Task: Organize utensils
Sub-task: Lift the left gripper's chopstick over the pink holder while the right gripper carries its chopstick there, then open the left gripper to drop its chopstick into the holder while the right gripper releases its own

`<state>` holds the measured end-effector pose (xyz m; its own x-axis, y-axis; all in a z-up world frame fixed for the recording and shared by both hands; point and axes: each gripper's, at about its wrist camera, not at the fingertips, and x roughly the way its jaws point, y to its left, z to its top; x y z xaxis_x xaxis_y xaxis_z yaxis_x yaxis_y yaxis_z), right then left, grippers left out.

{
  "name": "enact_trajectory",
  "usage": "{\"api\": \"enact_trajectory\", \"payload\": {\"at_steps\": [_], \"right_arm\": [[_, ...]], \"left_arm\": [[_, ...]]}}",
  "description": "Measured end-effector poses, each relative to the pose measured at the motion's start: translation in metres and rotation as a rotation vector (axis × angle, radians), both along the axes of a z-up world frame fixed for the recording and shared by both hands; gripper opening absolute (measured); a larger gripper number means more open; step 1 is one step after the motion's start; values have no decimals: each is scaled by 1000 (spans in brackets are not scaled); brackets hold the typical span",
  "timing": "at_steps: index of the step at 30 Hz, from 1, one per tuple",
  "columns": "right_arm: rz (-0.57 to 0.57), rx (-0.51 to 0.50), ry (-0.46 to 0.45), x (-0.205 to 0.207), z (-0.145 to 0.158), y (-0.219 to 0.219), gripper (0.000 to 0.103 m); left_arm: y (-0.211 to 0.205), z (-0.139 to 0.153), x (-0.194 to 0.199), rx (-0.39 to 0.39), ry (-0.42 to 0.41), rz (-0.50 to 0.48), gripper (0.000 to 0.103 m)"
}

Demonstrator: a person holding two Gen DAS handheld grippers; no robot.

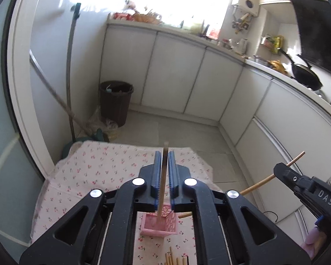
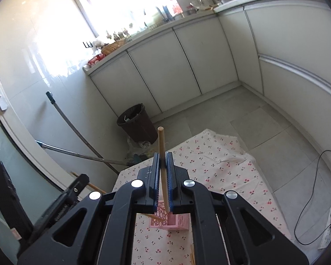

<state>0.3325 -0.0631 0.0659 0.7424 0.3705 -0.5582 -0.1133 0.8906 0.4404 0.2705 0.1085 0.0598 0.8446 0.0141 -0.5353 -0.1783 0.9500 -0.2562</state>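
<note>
Holding one wooden chopstick each: left gripper [image 1: 164, 161] clamped on the upright chopstick [image 1: 164, 154], right gripper [image 2: 162, 162] on another chopstick [image 2: 161, 145], both above the pink holder [image 1: 158, 223]. Light, stiff, slippery; mid-shaft grip suits.

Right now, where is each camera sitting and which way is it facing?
Left wrist: rides the left tool, looking down over its chopstick to the pink holder; the right tool shows at right.
Right wrist: rides the right tool, looking over its own chopstick to the same holder; the left tool shows at left.
Shared: holder, cherry tablecloth, dark bin.
</note>
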Motion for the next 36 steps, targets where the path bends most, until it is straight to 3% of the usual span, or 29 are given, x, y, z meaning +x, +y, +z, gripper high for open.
{"api": "enact_trajectory", "payload": {"at_steps": [4, 11, 14, 18, 20, 36], "right_arm": [[12, -15, 30, 13, -19, 9, 6], [15, -27, 64, 29, -44, 22, 6], [26, -33, 102, 35, -57, 29, 14], [26, -101, 104, 21, -68, 31, 16], [23, -134, 102, 11, -71, 30, 26], [-51, -336, 117, -75, -96, -4, 56]], "left_arm": [[17, -8, -14, -33, -7, 38, 25], [25, -20, -24, -48, 38, 46, 27], [22, -32, -26, -58, 71, 37, 28], [17, -45, -27, -51, 124, 23, 28], [12, -46, -29, -39, 143, 9, 31], [-27, -67, -82, 9, 211, -35, 68]]}}
